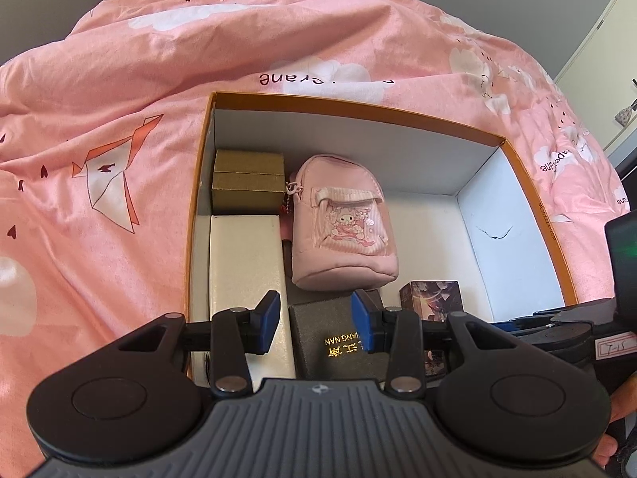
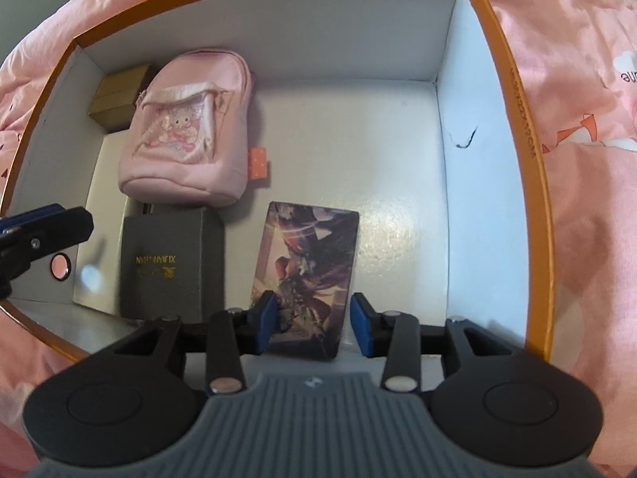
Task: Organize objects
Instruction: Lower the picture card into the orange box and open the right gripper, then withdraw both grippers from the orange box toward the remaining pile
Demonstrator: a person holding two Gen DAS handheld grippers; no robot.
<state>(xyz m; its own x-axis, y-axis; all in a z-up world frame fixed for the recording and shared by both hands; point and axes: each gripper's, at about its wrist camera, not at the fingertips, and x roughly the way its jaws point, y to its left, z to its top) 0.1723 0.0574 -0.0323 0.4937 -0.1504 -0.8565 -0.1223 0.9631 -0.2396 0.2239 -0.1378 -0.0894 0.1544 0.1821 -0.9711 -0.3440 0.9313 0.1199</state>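
One small printed box [image 2: 305,279] is lying flat on the white floor of the orange-rimmed carton [image 2: 529,183], near the carton's near wall and between the jaws of the right claw [image 2: 314,320]. The blue pads are seen standing clear of its long edges, so the claw is released, nothing gripped. The box is judged light, stiff and glossy, likely slippery; its two long sides are the sensible hold.

To its left the grey lettered box [image 2: 171,263] is set, with a pink mini backpack [image 2: 187,127], soft and squashy, beyond it. A gold box [image 2: 119,97] is tucked in the far left corner, a long white box [image 1: 247,279] along the left wall. The left claw [image 1: 318,322] is held parted and empty above the grey box. The carton is resting on a pink bed quilt [image 1: 119,119].
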